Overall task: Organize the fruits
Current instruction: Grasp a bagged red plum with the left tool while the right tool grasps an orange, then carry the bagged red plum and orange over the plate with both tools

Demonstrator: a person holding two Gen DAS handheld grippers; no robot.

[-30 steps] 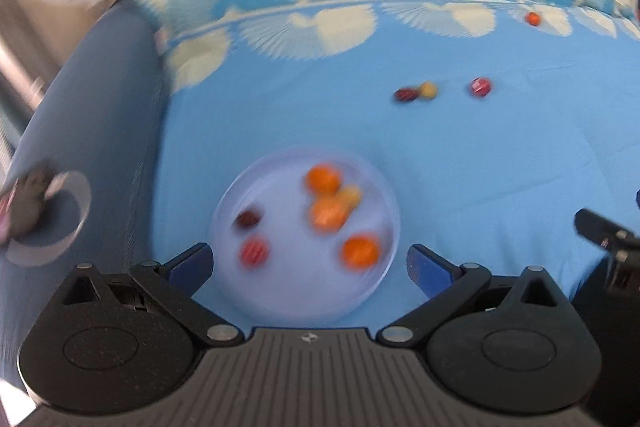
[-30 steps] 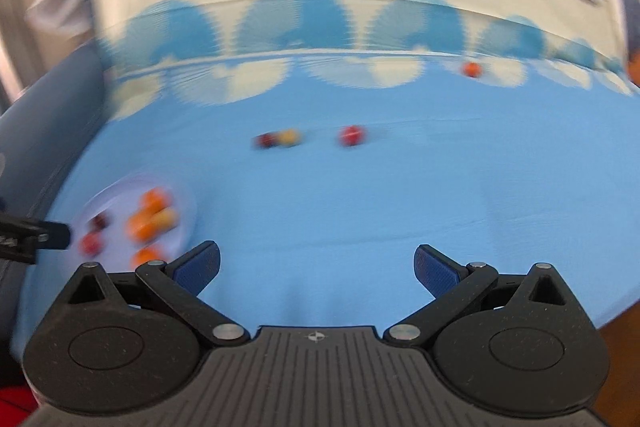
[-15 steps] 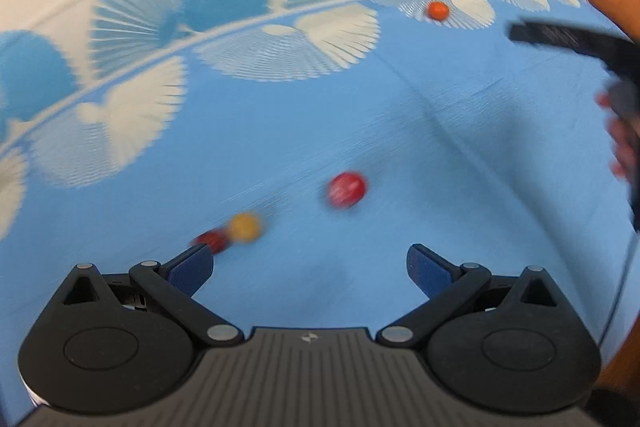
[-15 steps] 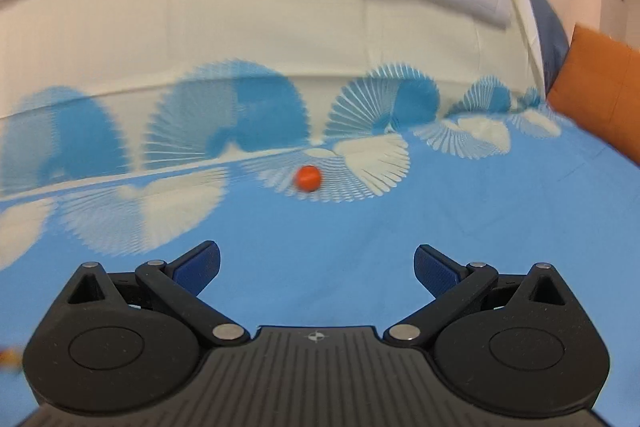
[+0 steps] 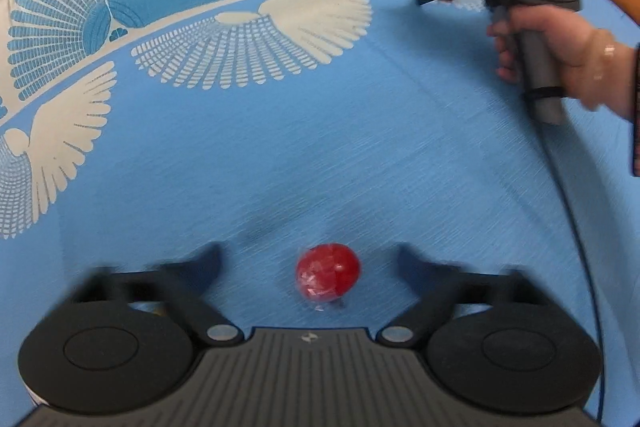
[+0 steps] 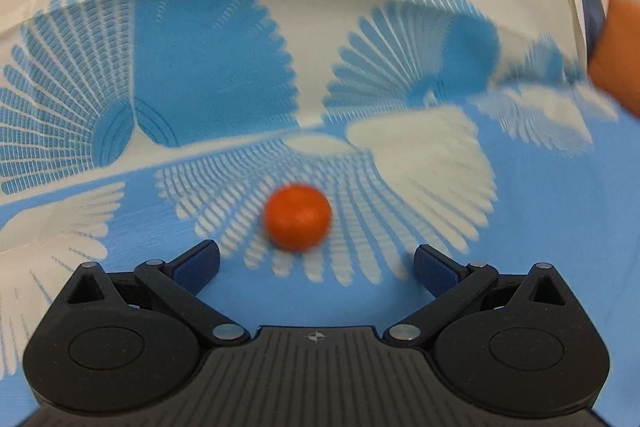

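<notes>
Blue cloth (image 5: 320, 147) bears red fruit (image 5: 328, 274) (left tool (image 5: 308, 263) closing).

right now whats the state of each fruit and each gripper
red fruit: lying on the blue cloth, between the left jaws, not yet pinched
orange fruit: lying on the cloth, just ahead of the right jaws, untouched
left gripper: jaws closing, gaps still showing on both sides of the red fruit
right gripper: jaws open, empty

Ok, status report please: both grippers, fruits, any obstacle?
Left hand-held gripper closing around round red fruit, pads not yet touching. Right hand-held gripper open, round orange fruit just ahead. Nothing in the way.
</notes>
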